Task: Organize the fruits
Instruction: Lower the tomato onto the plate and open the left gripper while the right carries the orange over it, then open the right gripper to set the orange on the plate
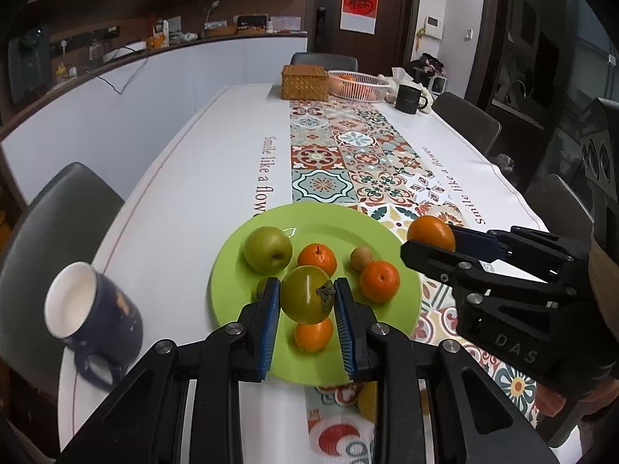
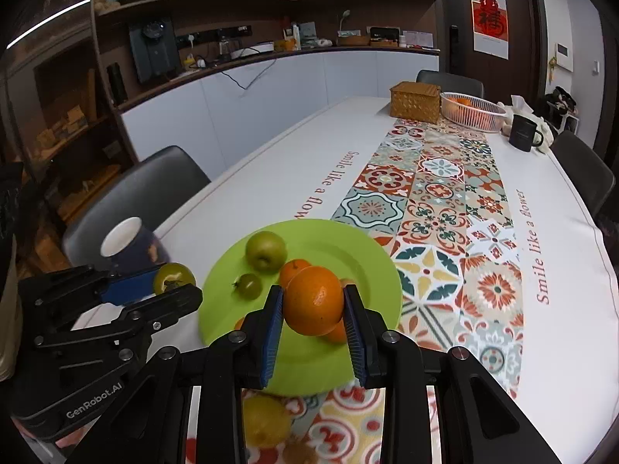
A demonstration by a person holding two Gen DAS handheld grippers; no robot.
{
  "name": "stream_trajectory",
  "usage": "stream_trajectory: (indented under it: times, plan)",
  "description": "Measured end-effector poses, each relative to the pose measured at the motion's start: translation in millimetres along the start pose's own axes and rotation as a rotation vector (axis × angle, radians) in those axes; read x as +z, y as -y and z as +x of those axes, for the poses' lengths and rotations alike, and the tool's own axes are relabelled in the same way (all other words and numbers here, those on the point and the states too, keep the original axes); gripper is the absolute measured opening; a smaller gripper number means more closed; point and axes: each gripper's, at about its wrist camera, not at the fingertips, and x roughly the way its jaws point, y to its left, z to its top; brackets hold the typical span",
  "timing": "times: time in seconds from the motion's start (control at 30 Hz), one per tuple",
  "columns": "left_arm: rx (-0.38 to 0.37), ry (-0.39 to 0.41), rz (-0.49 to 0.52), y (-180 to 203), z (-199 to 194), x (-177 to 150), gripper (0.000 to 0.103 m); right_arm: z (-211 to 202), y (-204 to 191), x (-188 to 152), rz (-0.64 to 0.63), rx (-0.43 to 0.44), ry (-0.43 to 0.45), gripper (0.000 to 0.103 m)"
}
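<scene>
A green plate sits on the table near me and holds a green apple, several small oranges, a small brown fruit and a small green tomato. My left gripper is shut on a large green tomato and holds it above the plate's near side. My right gripper is shut on an orange above the plate's right side; it also shows in the left wrist view. The left gripper shows in the right wrist view.
A dark blue mug stands left of the plate. A yellow lemon lies on the patterned runner below the plate. At the table's far end are a wicker box, a white basket with oranges and a black mug. Chairs surround the table.
</scene>
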Motion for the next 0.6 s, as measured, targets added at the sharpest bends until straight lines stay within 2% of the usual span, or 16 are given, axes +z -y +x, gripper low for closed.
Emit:
stream_trajectory:
  times: [0.4, 0.53, 0.6]
  plan:
    - [-0.005, -0.063, 0.026, -4.6, 42.2, 4.4, 0.028, 43.2, 9.1, -1.8, 0.001, 0.005, -0.065, 0.031]
    - [0.015, -0.049, 0.038, -5.4, 37.8, 5.9, 0.044, 45.6, 9.2, -1.4, 0.0, 0.002, -0.06, 0.032]
    - [0.024, -0.041, 0.043, -6.4, 33.5, 5.5, 0.048, 44.1, 10.5, -1.1, 0.01, 0.004, -0.056, 0.037]
